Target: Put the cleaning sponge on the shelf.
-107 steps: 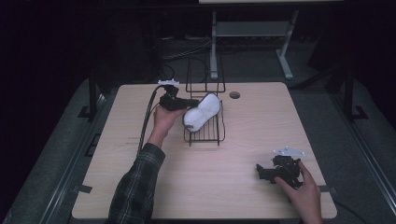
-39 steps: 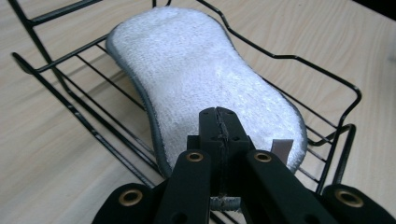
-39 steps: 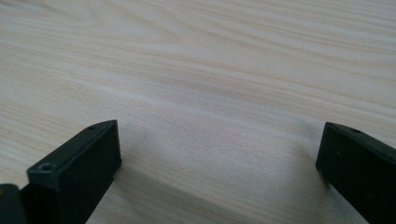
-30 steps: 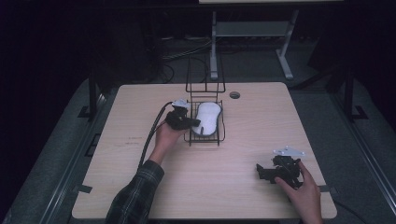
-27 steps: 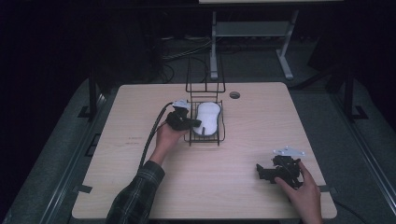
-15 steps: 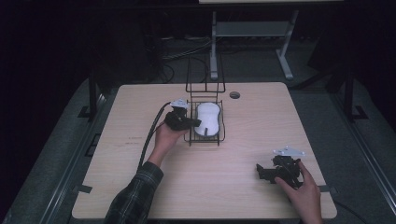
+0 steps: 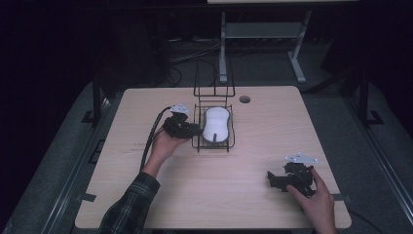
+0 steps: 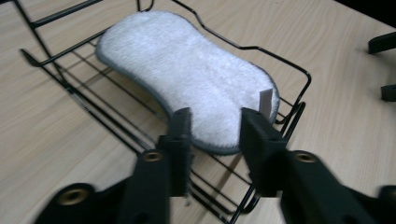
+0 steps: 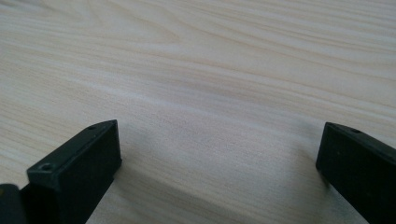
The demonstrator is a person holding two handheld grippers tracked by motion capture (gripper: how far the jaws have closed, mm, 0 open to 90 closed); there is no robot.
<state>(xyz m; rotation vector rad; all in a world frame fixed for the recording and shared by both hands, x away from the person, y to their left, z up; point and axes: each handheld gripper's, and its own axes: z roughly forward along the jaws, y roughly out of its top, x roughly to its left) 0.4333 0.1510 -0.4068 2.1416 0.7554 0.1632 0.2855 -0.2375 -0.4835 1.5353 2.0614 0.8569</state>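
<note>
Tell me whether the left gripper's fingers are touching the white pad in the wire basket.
Cannot tell. In the left gripper view the fingers flank the white pad's near end over the wire basket; they overlap its edge, showing neither contact nor gap.

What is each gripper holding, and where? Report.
Nothing. Left gripper open at the white pad, which lies in the wire rack; right gripper open above the table.
</note>
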